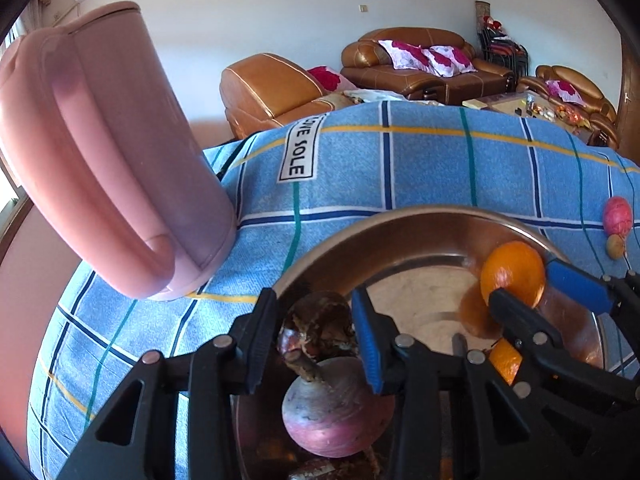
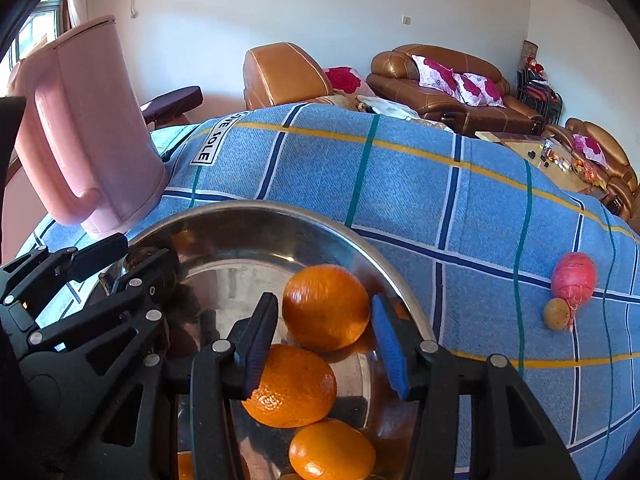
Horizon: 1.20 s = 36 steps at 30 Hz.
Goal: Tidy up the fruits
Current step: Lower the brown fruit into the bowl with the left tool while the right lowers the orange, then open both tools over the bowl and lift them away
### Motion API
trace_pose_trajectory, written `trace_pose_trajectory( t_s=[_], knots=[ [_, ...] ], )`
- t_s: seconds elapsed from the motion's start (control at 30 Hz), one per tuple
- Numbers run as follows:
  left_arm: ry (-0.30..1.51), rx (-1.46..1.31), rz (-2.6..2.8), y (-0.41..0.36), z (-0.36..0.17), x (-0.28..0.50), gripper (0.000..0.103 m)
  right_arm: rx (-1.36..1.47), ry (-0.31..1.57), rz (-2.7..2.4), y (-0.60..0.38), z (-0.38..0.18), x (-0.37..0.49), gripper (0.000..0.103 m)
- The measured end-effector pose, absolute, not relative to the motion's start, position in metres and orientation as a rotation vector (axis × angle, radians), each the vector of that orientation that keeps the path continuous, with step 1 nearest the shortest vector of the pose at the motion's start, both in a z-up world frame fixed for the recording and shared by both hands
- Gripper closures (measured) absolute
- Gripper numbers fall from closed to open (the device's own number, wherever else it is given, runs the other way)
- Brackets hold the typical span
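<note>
Already several glossy round oranges (image 2: pixel 325 307) lie in the shallow round steel bowl (image 2: pixel 240 216), along with dark purplish bulb-shaped fruits with stubby stems (image 1: pixel 335 420) on its left side. Both claws hang over the bowl: the left claw (image 1: pixel 316 344) is spread wide around the purplish fruit without pinching it, and the right claw (image 2: pixel 325 350) is spread wide astride the top orange, apparently letting go. Well apart on the blue checked cloth of the worktop (image 2: pixel 400 184) wait a pink netted fruit (image 2: pixel 574 278) and a small yellowish fruit (image 2: pixel 556 314), touching; fetching them seems next. A pink plastic kettle (image 2: pixel 88 128) stands behind the bowl.
</note>
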<state>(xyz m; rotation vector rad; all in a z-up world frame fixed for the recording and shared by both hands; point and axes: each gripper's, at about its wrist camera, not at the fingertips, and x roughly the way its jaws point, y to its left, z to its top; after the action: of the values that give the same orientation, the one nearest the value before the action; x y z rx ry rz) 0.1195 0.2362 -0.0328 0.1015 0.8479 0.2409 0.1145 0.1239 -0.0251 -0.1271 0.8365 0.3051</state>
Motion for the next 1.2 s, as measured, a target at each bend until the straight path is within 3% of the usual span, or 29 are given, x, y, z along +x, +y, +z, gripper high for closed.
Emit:
trace_pose_trajectory(
  t_s=[0.13, 0.2, 0.27, 0.43, 0.8, 1.2],
  knots=[
    [0.847, 0.116, 0.243, 0.235, -0.032, 0.119, 0.06, -0.123, 0.821, 0.301, 0.123, -0.026, 0.112, 0.052],
    [0.849, 0.108, 0.261, 0.237, -0.032, 0.12, 0.048, -0.114, 0.805, 0.296, 0.12, -0.026, 0.11, 0.052],
    [0.856, 0.062, 0.273, 0.245, -0.031, 0.12, 0.025, -0.085, 0.788, 0.306, 0.114, -0.027, 0.109, 0.052],
    [0.858, -0.028, 0.252, 0.256, -0.03, 0.116, 0.005, 0.019, 0.734, 0.339, 0.095, -0.024, 0.104, 0.046],
    [0.759, -0.026, 0.249, 0.249, -0.018, 0.095, 0.0, 0.083, 0.557, 0.372, 0.081, -0.007, 0.079, 0.024],
    [0.591, -0.042, 0.299, 0.243, -0.006, 0.07, 0.0, 0.041, 0.328, 0.157, 0.059, 0.009, 0.057, 0.021]
  ],
)
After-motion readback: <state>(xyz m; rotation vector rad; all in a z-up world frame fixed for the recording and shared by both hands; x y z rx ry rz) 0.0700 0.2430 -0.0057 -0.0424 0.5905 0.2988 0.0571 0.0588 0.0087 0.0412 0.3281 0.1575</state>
